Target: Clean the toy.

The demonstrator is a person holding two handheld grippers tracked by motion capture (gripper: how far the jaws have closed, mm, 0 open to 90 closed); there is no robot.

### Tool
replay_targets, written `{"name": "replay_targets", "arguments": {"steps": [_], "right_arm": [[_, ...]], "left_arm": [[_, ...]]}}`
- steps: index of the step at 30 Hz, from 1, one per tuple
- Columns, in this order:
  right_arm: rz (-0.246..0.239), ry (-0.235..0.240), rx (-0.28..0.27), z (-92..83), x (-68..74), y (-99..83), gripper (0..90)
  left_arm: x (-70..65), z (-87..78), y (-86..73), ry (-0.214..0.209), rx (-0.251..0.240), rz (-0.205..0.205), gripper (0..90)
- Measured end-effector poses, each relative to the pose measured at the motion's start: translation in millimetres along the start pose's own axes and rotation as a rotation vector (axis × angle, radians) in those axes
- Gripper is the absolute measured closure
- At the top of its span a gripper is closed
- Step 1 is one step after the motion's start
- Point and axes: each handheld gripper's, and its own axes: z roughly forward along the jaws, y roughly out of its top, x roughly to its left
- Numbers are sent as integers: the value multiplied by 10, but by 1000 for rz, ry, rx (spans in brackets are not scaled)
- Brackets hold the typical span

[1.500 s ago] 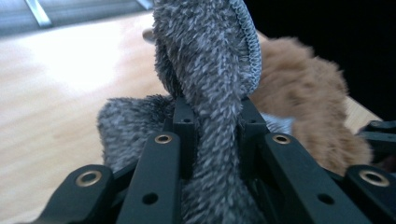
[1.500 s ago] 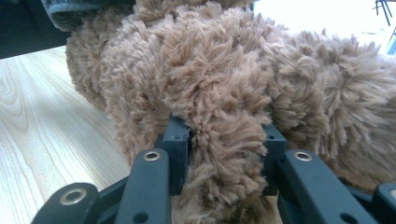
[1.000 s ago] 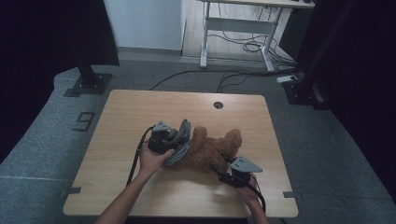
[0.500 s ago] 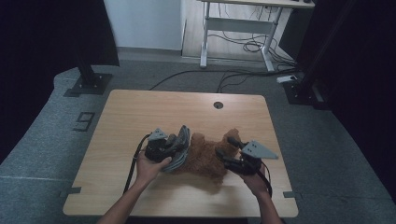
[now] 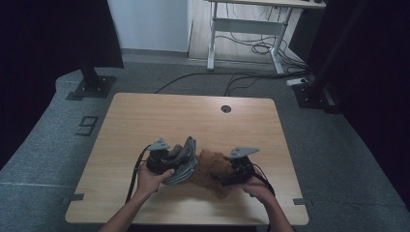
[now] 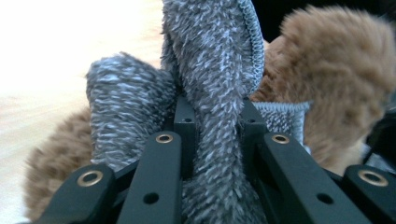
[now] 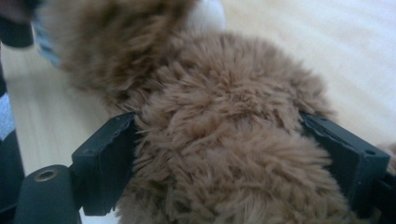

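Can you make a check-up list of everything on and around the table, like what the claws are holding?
Surface: wooden table, round hole near far edge.
Job's things: brown furry toy and grey fuzzy cloth, touching, near the front edge.
Clutter: nothing seen.
Grippers: left gripper shut on the grey cloth; right gripper clamps the brown toy.
Cables: black cable trails from left gripper; more on floor.
Surroundings: grey carpet, number 9 mark, desk frame behind.

The far half of the counter [image 5: 193,113] is bare, with only a small round hole [image 5: 226,108] near its back edge. Near the front, the brown plush [image 5: 209,169] and grey cloth [image 5: 183,162] block the middle between both claws.
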Motion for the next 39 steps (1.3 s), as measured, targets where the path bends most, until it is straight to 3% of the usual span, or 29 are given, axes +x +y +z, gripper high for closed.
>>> {"name": "replay_targets", "arguments": {"steps": [5, 7, 10, 14, 18, 22, 28, 31, 32, 33, 36, 39], "right_arm": [[-32, -29, -33, -10, 132, -256, 308], [-70, -63, -62, -9, 165, -290, 424], [-114, -76, -88, 3, 169, -280, 541], [-162, -134, -126, 55, 138, -228, 566], [-221, -248, -166, 192, 66, -138, 570], [-214, -245, -200, 264, 13, -118, 548], [-220, -236, -237, 224, 49, -208, 500], [-221, -241, -253, 223, 100, -244, 483], [-224, -248, -255, 223, 117, -253, 479], [-224, -248, -255, 223, 117, -253, 479], [-217, -259, -269, 217, 130, -293, 469], [-205, -268, -272, 198, 108, -324, 469]], "left_arm": [[-82, -52, -93, -6, 3, 23, 756], [-82, -42, -75, 3, 6, 25, 756], [-49, -14, -9, 15, 10, 18, 755], [54, 39, 87, 49, -5, 10, 755], [168, 74, 137, 64, -32, -22, 754], [183, 43, 188, 49, -44, -48, 752], [-58, 86, 459, 18, -33, 6, 749], [-265, 227, 616, -14, -22, 45, 749], [-391, 354, 684, -29, -4, 67, 748], [-391, 354, 684, -29, -4, 67, 747], [-571, 643, 700, -34, 58, 99, 742], [-596, 795, 584, -11, 80, 114, 741]]}}
